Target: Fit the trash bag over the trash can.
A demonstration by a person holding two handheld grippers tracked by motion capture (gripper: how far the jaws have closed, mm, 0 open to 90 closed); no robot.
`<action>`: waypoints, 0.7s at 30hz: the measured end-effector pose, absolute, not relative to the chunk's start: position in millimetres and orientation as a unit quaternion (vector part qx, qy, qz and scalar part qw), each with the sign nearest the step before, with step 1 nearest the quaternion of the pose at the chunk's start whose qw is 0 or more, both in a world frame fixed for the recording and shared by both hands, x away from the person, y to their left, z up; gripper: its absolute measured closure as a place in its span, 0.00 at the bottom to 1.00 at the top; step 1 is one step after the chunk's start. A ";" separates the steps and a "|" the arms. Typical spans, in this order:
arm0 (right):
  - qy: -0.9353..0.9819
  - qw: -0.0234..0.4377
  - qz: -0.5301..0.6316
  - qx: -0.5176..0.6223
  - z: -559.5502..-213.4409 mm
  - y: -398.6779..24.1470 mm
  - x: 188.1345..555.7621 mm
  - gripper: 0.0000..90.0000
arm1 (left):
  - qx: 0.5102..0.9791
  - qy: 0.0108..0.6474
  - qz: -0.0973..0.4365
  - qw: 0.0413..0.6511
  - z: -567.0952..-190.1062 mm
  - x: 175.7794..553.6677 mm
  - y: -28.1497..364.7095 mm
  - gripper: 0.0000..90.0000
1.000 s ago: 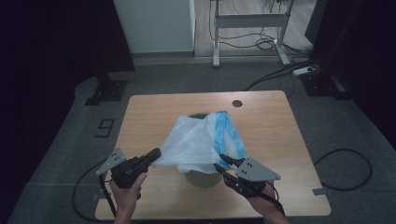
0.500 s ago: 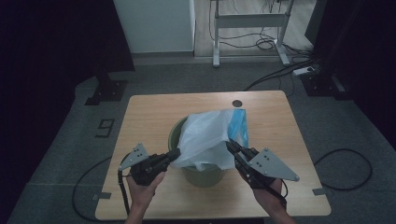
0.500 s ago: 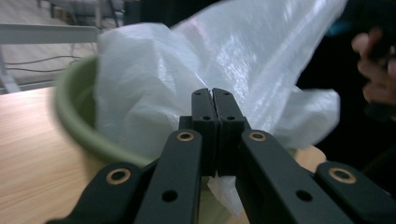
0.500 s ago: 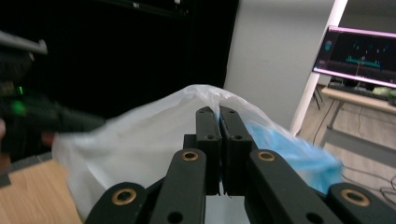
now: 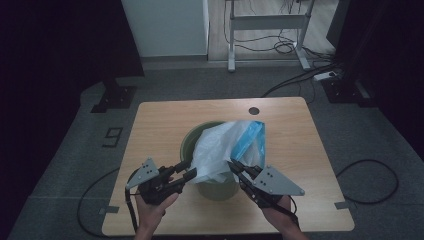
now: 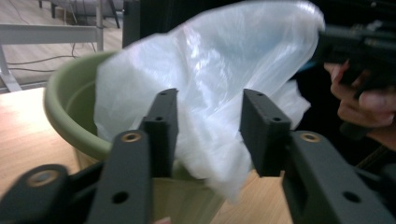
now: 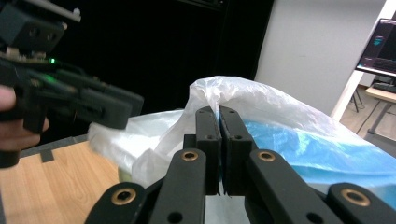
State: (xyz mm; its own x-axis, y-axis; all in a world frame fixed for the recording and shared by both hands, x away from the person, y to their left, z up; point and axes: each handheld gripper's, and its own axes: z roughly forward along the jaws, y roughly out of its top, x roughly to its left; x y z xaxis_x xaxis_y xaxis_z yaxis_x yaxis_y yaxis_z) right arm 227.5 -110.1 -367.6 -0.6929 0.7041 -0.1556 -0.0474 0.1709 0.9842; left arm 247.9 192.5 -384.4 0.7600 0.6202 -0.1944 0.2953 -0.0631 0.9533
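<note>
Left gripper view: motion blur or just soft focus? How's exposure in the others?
Left gripper view: plastic bag and green bin smeared, near tool jaws sharper, so likely motion blur. High view: dim, dark surround, table readable. Right gripper view: black backdrop, bag brightly lit, far tool blurred.

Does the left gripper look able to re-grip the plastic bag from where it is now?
Probably yes: the left gripper has just opened, and the plastic bag hangs between its jaws, unobstructed.
</note>
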 end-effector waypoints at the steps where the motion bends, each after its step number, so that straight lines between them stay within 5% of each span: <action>1: 0.698 0.311 0.601 0.233 -367.5 -110.0 227.1 0.96 | 0.716 0.320 0.137 0.604 -381.9 247.9 192.9 0.58; 13: 0.709 0.311 0.598 0.208 -372.1 -105.1 220.5 0.96 | 0.730 0.359 0.138 0.565 -364.0 291.8 193.0 0.56; 21: 0.711 0.311 0.598 0.202 -371.7 -106.5 219.4 0.96 | 0.763 0.365 0.125 0.518 -373.8 303.5 184.7 0.73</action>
